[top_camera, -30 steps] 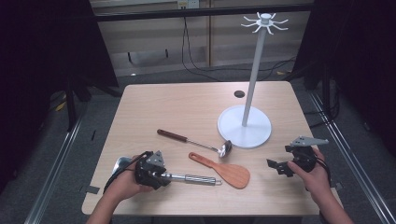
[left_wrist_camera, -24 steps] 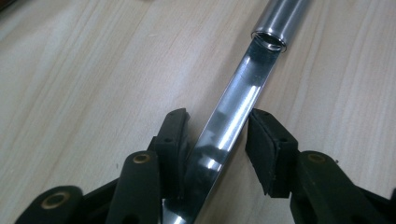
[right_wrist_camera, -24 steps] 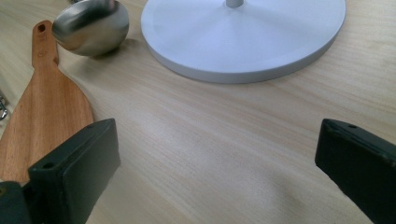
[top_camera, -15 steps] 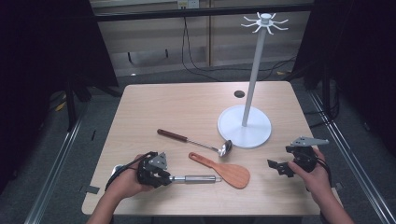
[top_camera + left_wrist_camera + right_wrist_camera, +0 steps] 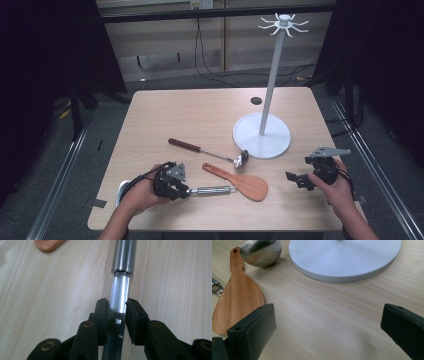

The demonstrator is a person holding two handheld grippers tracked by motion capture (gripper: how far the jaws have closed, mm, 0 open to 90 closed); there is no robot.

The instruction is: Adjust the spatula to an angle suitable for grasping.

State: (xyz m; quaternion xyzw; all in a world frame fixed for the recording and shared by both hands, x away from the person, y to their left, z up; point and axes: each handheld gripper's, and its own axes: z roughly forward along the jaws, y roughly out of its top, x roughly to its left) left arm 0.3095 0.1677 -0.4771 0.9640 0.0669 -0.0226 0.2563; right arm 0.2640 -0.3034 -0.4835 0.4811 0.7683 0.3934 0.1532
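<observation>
Left tool (image 5: 117,312) clamped on steel utensil (image 5: 119,293), its head hidden, possibly a whisk, right tool (image 5: 324,332) wide apart.

Tabletop (image 5: 200,115) evenly lit from overhead; surroundings fall to near black. Shadows soft and short. High view slightly soft, low detail. Left gripper view: glare streaks along the metal handle (image 5: 122,267). Right gripper view: near jaws blurred, wood grain sharp.

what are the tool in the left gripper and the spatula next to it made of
The tool's handle in the left gripper looks like polished metal, probably stainless steel: a smooth silvery tube with bright reflections. The spatula looks like wood with a matte reddish-brown finish; faint grain shows on its blade in the right gripper view.
</observation>
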